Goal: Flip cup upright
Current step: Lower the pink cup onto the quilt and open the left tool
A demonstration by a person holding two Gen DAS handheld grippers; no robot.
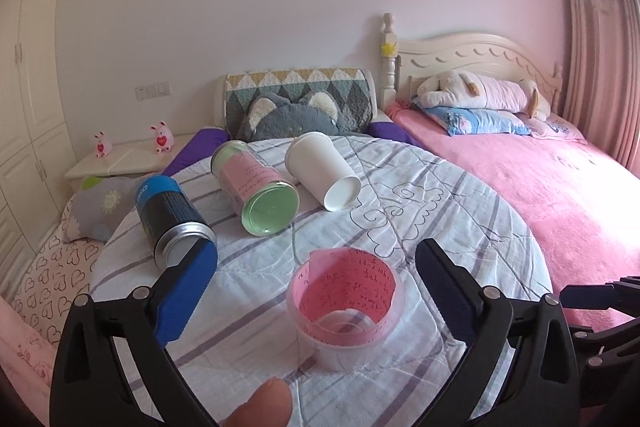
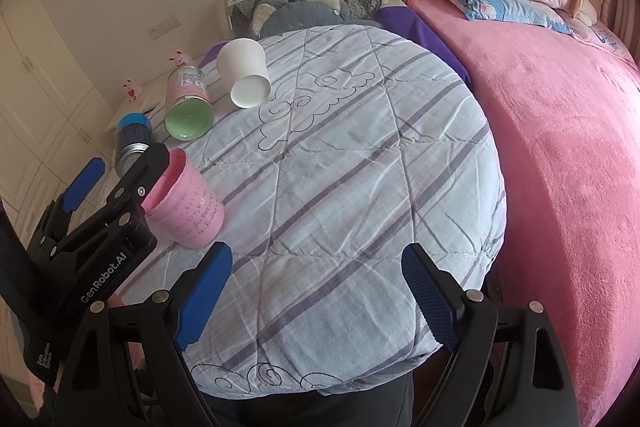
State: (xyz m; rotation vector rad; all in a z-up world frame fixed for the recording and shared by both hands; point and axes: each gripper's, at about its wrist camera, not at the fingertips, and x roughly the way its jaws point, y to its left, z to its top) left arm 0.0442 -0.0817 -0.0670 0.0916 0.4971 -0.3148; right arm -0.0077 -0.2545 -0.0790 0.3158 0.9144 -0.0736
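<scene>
On the striped quilt (image 2: 340, 167), items noted left to right. Blue/black can (image 1: 170, 215) lies on its side at far left, metal end toward the viewer. Next, green-bottomed jar w/ pink label (image 1: 256, 183), also on its side. Then white paper cup (image 1: 322, 175), on its side, base toward the viewer, mouth pointing away toward the headboard; long axis runs roughly front-to-back, angled a bit left. Nearest of all: pink-lined clear cup (image 1: 346, 303), already standing mouth up.

Left gripper (image 1: 316, 267): fingers spread wide, holding nothing. Pink-lined cup sits between its fingers, no contact visible on either side; in the right wrist view the near finger overlaps the cup rim, so cannot rule out a light touch there. Judgement: this cup looks done.

Right gripper (image 2: 316, 273): fingers spread wide, empty, over bare quilt, well apart from every container.

Key relation: white paper cup, judged the likely next one since it's tipped, lies ahead of both grippers and to the left of the right gripper's line, ahead-right of the left one. Left gripper appears nearer. Cup axis runs roughly along the approach line, so fingers would need to close across the cup wall from the sides, then rotate mouth upward. Paper wall may crush if squeezed hard.

Pink blanket (image 2: 560, 147) at far right, nothing on it relevant.
</scene>
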